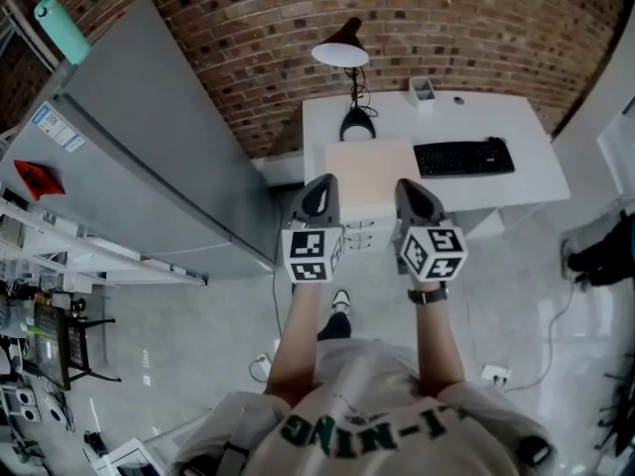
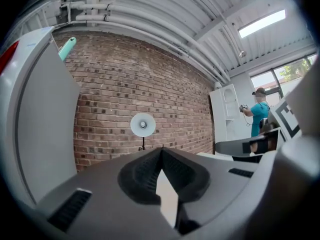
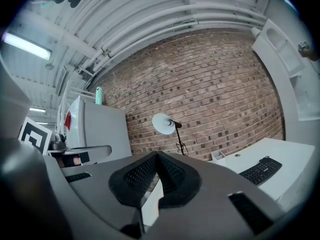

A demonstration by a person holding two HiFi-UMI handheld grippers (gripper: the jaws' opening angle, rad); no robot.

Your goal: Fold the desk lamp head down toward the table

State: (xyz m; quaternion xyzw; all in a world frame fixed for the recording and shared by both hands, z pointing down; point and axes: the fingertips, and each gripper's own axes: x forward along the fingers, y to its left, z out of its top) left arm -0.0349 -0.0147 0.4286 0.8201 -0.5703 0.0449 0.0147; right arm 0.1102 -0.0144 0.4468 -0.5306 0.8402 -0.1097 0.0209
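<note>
A black desk lamp stands at the back of the white desk (image 1: 526, 127) against the brick wall. Its white-lined head (image 1: 340, 53) is raised on a thin stem above its round base (image 1: 357, 127). My left gripper (image 1: 319, 184) and right gripper (image 1: 413, 188) are held side by side in the air in front of the desk's near edge, both pointing level at the lamp and well short of it. The lamp head (image 2: 143, 125) faces the left gripper (image 2: 161, 152), whose jaws are shut and hold nothing. The right gripper (image 3: 156, 155) is shut and empty too, with the lamp head (image 3: 162, 123) beyond it.
A tan mat (image 1: 367, 167), a black keyboard (image 1: 463, 157) and a small white holder (image 1: 421, 89) lie on the desk. A tall grey fridge (image 1: 149, 147) stands to the left, with shelves beside it. A person in a teal top (image 2: 260, 115) stands far off to the right.
</note>
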